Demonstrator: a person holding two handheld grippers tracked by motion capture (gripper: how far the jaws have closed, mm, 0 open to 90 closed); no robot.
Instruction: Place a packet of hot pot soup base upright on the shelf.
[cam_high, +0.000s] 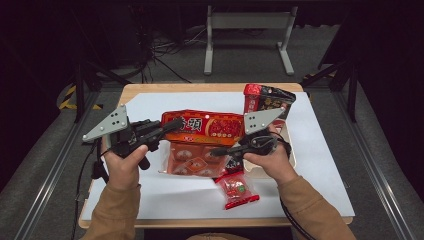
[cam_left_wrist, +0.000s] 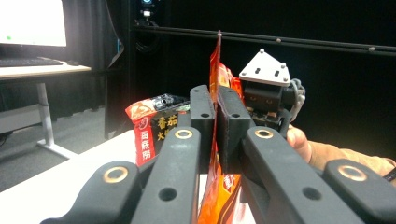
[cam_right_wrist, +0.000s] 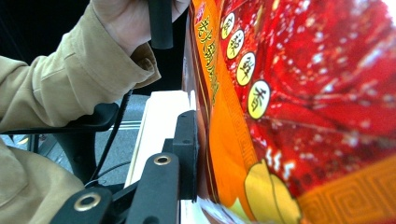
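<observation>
A big red and orange snack bag (cam_high: 205, 125) hangs above the table between both grippers. My left gripper (cam_high: 175, 124) is shut on the bag's left edge; in the left gripper view its two jaws (cam_left_wrist: 215, 112) pinch the thin orange edge of the bag (cam_left_wrist: 215, 70). From the right, my right gripper (cam_high: 215, 151) grips lower down on the bag. The right gripper view shows one black jaw of this gripper (cam_right_wrist: 198, 149) pressed flat against the bag (cam_right_wrist: 289, 116). Its other jaw is hidden behind the bag.
A small red packet (cam_high: 237, 190) lies on the white mat (cam_high: 320, 165) near the front edge. A red and black bag (cam_high: 267, 102) stands at the back right, also seen behind my left jaws (cam_left_wrist: 149, 126). A beige tray (cam_high: 291, 150) sits under the right hand.
</observation>
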